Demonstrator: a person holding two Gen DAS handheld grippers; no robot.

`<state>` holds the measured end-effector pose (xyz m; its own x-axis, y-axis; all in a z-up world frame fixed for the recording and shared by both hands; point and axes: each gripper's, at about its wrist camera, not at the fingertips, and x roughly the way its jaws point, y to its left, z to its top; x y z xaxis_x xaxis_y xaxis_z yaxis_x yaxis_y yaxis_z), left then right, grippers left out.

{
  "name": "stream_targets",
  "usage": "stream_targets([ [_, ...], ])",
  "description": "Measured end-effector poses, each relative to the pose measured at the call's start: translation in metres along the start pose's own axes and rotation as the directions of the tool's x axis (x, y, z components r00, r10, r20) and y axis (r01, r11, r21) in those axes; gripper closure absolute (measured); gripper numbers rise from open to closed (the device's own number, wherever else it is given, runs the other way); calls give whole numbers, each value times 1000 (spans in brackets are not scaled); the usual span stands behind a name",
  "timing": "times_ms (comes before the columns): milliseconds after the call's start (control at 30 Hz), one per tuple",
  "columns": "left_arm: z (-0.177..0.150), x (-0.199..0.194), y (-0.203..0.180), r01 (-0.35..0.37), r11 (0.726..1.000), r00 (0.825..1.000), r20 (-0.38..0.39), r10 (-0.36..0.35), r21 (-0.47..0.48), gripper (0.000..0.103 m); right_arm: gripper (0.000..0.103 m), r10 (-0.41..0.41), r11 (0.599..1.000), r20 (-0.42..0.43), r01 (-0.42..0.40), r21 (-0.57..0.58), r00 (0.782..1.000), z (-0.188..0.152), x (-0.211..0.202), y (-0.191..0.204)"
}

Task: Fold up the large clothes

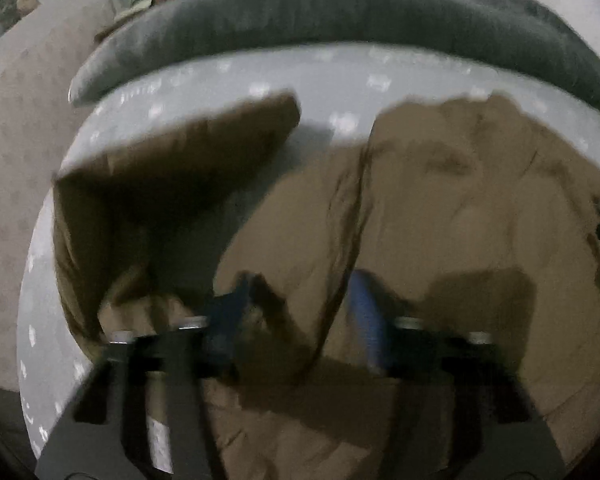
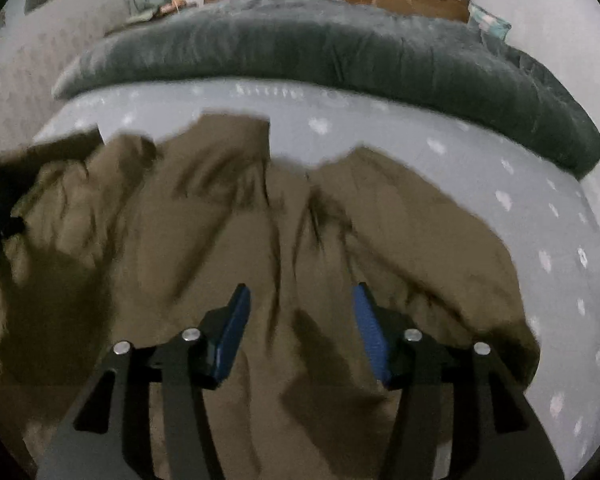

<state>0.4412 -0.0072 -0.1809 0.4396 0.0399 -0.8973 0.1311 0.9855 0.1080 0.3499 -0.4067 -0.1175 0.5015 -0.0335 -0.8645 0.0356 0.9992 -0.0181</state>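
On the bed: brown garment (image 2: 260,240) spread over the pale dotted sheet (image 2: 520,220), short of the grey blanket (image 2: 320,52) rolled along the far side

Garment layout: looks like trousers (could be wrong, it's blurry), two leg-like panels running away from the cameras, so long axis goes from the near edge toward the blanket, ends pointing that way

Left flap: one panel (image 1: 172,168) in the left view sits apart from the main body with sheet showing between them

Left hand-held gripper (image 1: 300,308): jaws parted, nothing pinched, cloth just lying under them

Right hand-held gripper (image 2: 300,320): released too, blue pads (image 2: 232,328) wide apart above the fabric, not touching it as far as I can tell

How it'll handle: soft, floppy, lightish; creases everywhere, so it'll sag and bunch wherever it isn't supported

Where to grab: my guess is the near edge, one gripper per side, pinching a hem or seam so both layers come up together

Watch out: grabbing only the top layer would drag it crooked
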Motion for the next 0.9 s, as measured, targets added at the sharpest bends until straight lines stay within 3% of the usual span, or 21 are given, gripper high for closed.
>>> stream_targets([
  [67,-7,15,2,4,1000,999,-37,-5,-15,78,77,-6,1000,-57,7,16,998,-16,11,-1],
  [100,-11,23,1,-15,1000,998,-54,14,-7,78,79,-24,1000,-86,25,15,996,-25,18,0],
  [300,-16,55,1,-24,1000,993,-117,23,-6,78,82,-75,997,-138,78,16,988,-38,42,-3],
  [400,-9,48,4,-19,1000,993,-119,17,-15,77,81,-68,997,-130,71,19,989,-32,37,-3],
  [433,-8,39,7,-6,1000,994,-107,3,-26,75,78,-47,998,-108,51,32,993,-29,30,-1],
  [467,-5,34,11,2,999,996,-94,-5,-32,66,72,-27,999,-71,30,43,997,-25,19,-2],
  [500,0,25,15,0,999,997,-73,-3,-33,57,60,-21,999,-34,22,44,999,-20,9,0],
  [533,0,19,16,-11,999,998,-57,9,-33,36,51,-23,999,-15,24,43,1000,-16,3,1],
  [567,4,9,21,-31,999,999,-30,30,-33,25,38,-28,999,14,28,42,1000,-10,-6,5],
  [633,8,-7,30,-38,999,999,0,38,-33,23,31,-21,999,53,19,39,998,-3,-17,9],
  [667,10,-14,35,-32,999,999,8,32,-32,18,26,-24,999,72,21,35,997,1,-24,13],
  [767,12,-39,56,-81,997,994,65,82,-20,8,25,-42,999,109,40,19,993,14,-34,21],
  [900,13,-54,84,-139,989,987,80,142,-46,5,23,-55,999,147,54,8,988,16,-46,36],
])
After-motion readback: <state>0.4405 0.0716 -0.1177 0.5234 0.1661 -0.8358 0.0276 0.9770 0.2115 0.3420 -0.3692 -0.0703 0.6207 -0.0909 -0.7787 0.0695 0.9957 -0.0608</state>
